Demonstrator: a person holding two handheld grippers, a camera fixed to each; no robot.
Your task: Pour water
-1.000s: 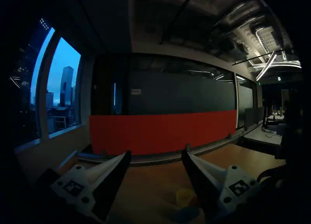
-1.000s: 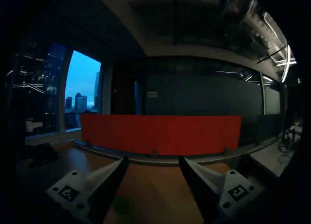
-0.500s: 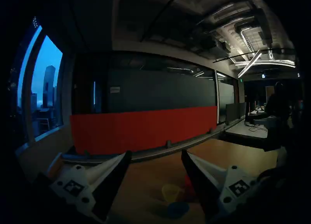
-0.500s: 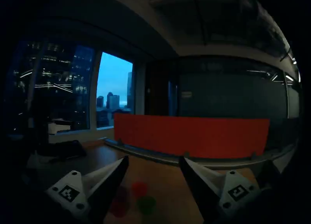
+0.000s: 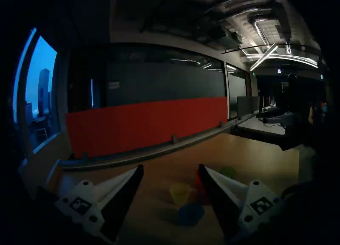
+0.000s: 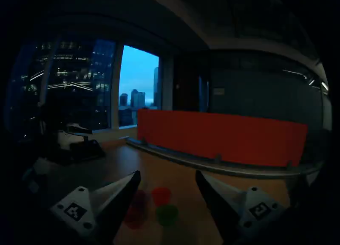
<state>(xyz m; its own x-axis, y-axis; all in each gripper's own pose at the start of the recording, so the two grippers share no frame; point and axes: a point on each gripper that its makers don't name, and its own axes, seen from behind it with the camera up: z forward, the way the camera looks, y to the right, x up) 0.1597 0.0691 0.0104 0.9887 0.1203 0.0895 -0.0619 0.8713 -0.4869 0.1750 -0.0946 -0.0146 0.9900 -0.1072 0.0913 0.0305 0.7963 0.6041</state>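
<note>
Approach is the step in hand: no cup is grasped yet. Left tool (image 5: 169,166) has its fingers apart and empty above the desk (image 5: 255,151). Ahead of its tips stand a yellow cup (image 5: 180,193) and, nearer the camera, a blue cup (image 5: 191,213). Right tool (image 6: 167,173) is likewise spread and empty. A red cup (image 6: 161,195) and a green cup (image 6: 167,214) stand upright and close together ahead of it, and a darker cup (image 6: 136,209) sits just beside them, partly behind one finger. Whether any cup holds water cannot be told in this light. To proceed well, select one cup, centre it between the fingers, and descend level so that both fingers meet its wall evenly. The cups stand close, so a skewed entry is likely to tip a neighbour. Lift straight up before tilting, and steady the receiving cup with the other tool. The desk is smooth wood, bare around the cups, so a nudged cup will probably slide. A red partition (image 6: 221,136) on a grey rail runs along its far edge. A window (image 6: 138,88) shows a city at dusk, and ceiling strip lights (image 5: 263,58) glow far off. The room is dim, so rims and water levels will be hard to judge. Dark gear (image 6: 80,149) lies on the desk near the window.
</note>
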